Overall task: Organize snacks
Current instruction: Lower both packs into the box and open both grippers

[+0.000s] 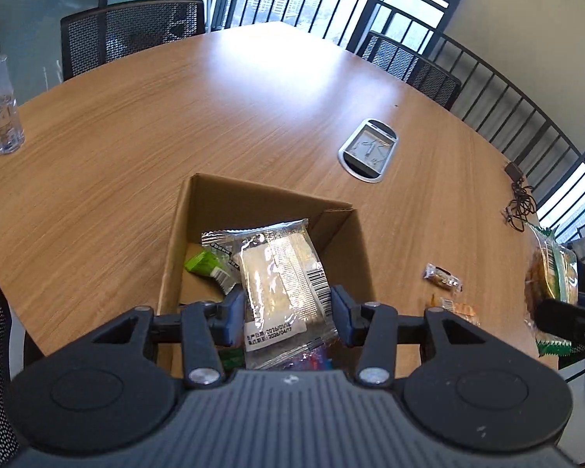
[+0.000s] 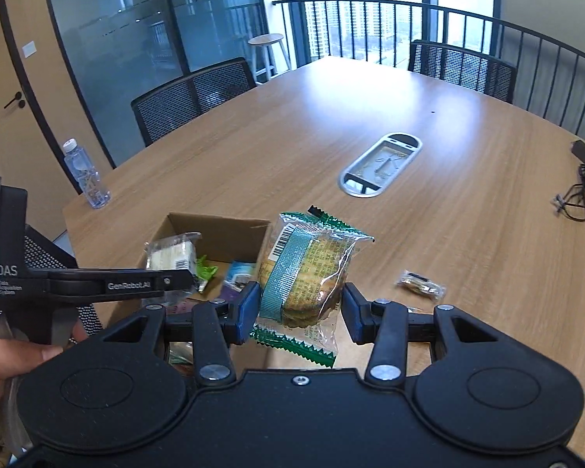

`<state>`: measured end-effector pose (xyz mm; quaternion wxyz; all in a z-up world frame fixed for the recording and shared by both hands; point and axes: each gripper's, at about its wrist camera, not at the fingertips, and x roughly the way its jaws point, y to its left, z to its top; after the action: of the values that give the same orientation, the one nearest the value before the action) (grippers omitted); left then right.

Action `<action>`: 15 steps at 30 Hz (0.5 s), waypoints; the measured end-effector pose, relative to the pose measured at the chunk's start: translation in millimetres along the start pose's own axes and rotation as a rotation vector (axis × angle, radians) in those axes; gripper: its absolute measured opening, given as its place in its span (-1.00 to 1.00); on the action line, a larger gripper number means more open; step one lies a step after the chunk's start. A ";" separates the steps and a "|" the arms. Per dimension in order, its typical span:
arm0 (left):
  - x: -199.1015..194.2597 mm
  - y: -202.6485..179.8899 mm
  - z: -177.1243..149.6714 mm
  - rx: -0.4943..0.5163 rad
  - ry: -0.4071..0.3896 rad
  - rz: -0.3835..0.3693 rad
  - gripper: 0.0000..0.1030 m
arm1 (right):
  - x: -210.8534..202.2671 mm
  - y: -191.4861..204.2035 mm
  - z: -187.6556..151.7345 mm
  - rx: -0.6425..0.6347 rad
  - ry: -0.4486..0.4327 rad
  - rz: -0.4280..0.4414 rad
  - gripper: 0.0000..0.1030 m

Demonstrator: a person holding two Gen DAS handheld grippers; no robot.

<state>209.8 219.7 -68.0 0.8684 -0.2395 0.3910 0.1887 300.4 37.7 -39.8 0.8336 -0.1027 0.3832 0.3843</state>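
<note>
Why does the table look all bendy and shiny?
Left wrist view: the fisheye lens curves the table and railing, and window light makes a white glare patch. Right wrist view: same bend, softer glare; the cookie pack looks slightly blurred.

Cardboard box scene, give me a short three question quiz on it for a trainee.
1. True or false: the left tongs hold a clear-wrapped pale snack packet above the open brown cardboard box.
2. What do the right tongs grip?
A. the clear plastic water bottle
B. a green-edged clear packet of biscuits
3. Where does the small clear-wrapped dark snack lie?

Key: 1 true; 2 B; 3 on the wooden table, outside the box.
</note>
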 end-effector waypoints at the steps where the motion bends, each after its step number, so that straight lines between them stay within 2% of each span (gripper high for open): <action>1: -0.8 1.8 0.1 0.004 -0.008 -0.002 -0.09 | 3.1 3.1 0.1 -0.002 0.003 0.008 -0.14; 7: -15.4 15.1 2.6 -0.023 -0.034 0.001 0.09 | 24.3 28.9 5.1 -0.003 0.013 0.075 -0.14; 10: -24.6 24.8 3.5 -0.036 -0.048 0.014 0.14 | 22.9 39.7 10.2 0.017 -0.018 0.159 -0.05; 11: -27.0 27.3 4.0 -0.036 -0.050 0.019 0.15 | 17.9 43.5 13.2 0.011 -0.033 0.173 0.19; 12: -29.4 28.9 3.7 -0.036 -0.055 0.019 0.17 | 12.2 47.0 16.0 -0.001 -0.050 0.158 0.68; 14: -34.0 32.0 2.5 -0.040 -0.065 0.016 0.31 | -2.3 48.6 20.6 -0.023 -0.095 0.135 0.91; 15: -35.6 32.8 1.9 -0.040 -0.070 0.013 0.35 | -7.5 46.5 22.9 -0.026 -0.091 0.139 0.91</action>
<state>171.8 242.5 -48.3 0.8753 -0.2475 0.3582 0.2106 276.6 76.0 -13.0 0.8202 -0.0690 0.3461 0.4502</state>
